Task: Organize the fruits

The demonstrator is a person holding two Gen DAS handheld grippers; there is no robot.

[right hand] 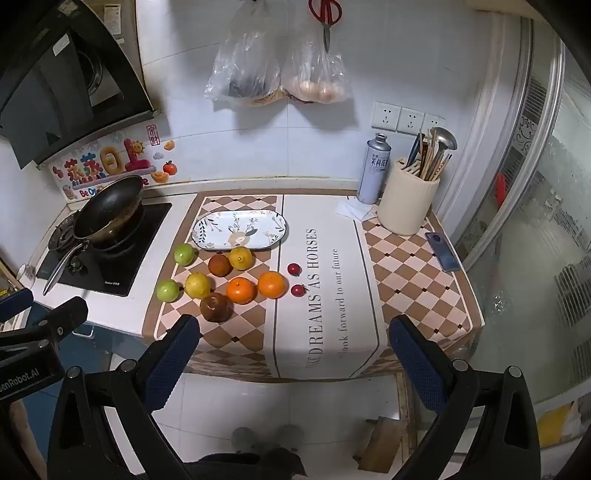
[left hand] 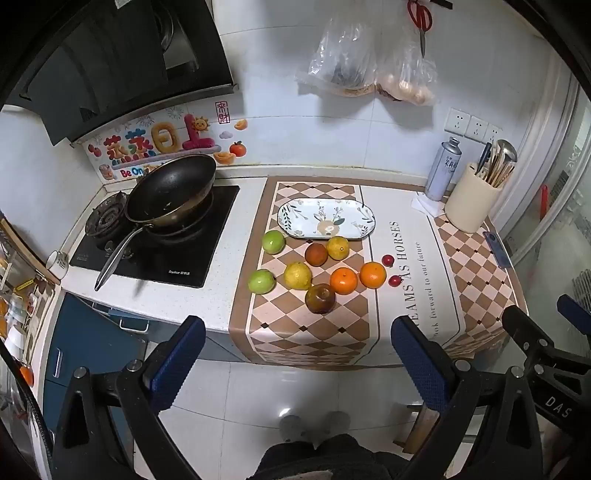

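Several fruits lie loose on the checkered mat [left hand: 295,332]: two green ones [left hand: 273,242] [left hand: 261,281], two yellow ones [left hand: 297,275] [left hand: 338,247], two oranges [left hand: 344,280] [left hand: 373,274], two dark brown ones [left hand: 320,298] [left hand: 316,254] and two small red ones [left hand: 387,260] [left hand: 395,281]. An empty oval floral plate [left hand: 295,214] sits behind them; it also shows in the right wrist view [right hand: 207,225]. My left gripper [left hand: 297,358] is open and empty, off the counter's front edge. My right gripper [right hand: 293,354] is open and empty, likewise in front of the counter.
A black wok [left hand: 171,188] sits on the stove at the left. A spray can [left hand: 441,170], a utensil holder [left hand: 471,206] and a phone [left hand: 496,249] stand at the right. Bags and scissors [left hand: 421,22] hang on the wall. The counter edge drops to the tiled floor.
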